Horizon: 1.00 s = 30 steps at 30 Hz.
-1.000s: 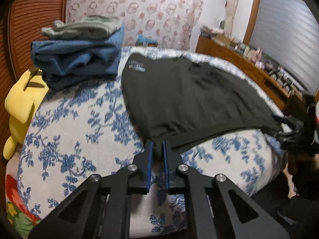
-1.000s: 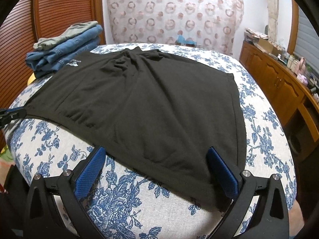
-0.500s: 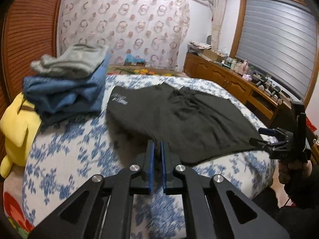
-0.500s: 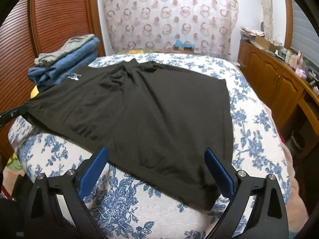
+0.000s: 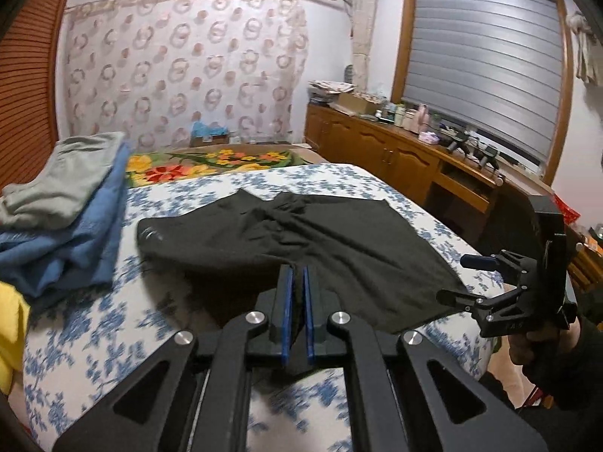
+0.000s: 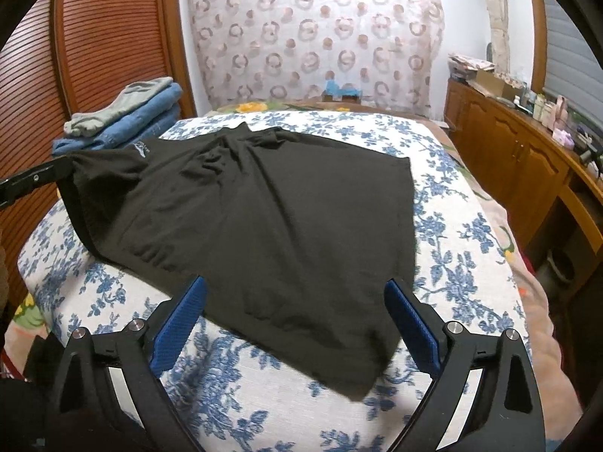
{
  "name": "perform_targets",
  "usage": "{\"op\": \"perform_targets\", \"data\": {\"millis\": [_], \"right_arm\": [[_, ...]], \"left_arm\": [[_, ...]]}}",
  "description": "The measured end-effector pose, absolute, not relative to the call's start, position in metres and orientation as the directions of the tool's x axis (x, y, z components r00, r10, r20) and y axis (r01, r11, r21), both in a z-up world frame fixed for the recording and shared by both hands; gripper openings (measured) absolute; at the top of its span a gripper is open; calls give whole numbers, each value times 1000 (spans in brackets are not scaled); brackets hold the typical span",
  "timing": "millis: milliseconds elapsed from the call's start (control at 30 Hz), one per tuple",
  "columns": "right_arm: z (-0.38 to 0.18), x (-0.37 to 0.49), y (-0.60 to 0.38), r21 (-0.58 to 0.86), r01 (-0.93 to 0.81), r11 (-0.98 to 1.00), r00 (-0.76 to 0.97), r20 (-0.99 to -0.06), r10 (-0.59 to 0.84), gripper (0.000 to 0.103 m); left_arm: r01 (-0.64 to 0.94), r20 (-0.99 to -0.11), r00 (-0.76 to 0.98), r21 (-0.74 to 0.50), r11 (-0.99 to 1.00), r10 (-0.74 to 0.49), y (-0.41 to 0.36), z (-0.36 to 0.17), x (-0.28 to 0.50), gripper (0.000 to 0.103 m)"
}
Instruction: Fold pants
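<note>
Black pants (image 6: 264, 207) lie spread on the bed with the blue flower cover (image 6: 452, 256). My left gripper (image 5: 296, 282) is shut on the pants' edge (image 5: 339, 248), with black cloth pinched between its blue pads. In the right wrist view that corner hangs lifted off the bed from the left gripper (image 6: 62, 169) at the far left. My right gripper (image 6: 296, 290) stands open over the near hem, a pad on either side, touching nothing. It also shows in the left wrist view as the right gripper (image 5: 458, 278), held by a hand (image 5: 535, 342).
A stack of folded clothes (image 5: 64, 218), grey on blue, sits on the bed's left side, seen too as the stack (image 6: 124, 120). A yellow plush (image 5: 9, 324) lies beside it. Wooden cabinets (image 6: 527, 158) line the right wall, a slatted wooden door (image 6: 101, 37) the left.
My left gripper has closed fully on the pants' edge and risen, lifting that corner off the bed. The right gripper has drawn back and up a little, still open.
</note>
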State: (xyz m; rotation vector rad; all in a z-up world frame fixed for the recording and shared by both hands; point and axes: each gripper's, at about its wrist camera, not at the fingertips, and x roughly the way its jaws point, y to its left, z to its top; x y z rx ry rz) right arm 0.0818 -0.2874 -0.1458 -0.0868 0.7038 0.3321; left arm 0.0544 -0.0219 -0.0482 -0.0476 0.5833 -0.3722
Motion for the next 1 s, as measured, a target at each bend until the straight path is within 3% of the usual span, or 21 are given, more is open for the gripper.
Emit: {"op": "perform_targets", "data": {"millis": [533,700,800,967,1000], "right_arm": [[-131,77,-329,51,-276,960,757,-604,249,97],[-129,76,-334,64,-265,962,763,-596,250,97],[-130,76,-334,76,-272,959,757,-599,262,97],[-133,79,-330,78,-275,958,750,-607,264,97],[-134,80,-329,79,-275,958,748,-608,265,97]], "left_arm": [[479,-543,687,-161,863,-482,-99,-23,85,2],[470,-571,678,-147,871,-462,-108,-29,93,4],[431,-586,703,-101,897,-403,-108,-34,93,13],[403,-595,701,-124,907,-393,-91,-41,88,46],[400,-594,704,-120,909,-388,-88,-41,87,47]]}}
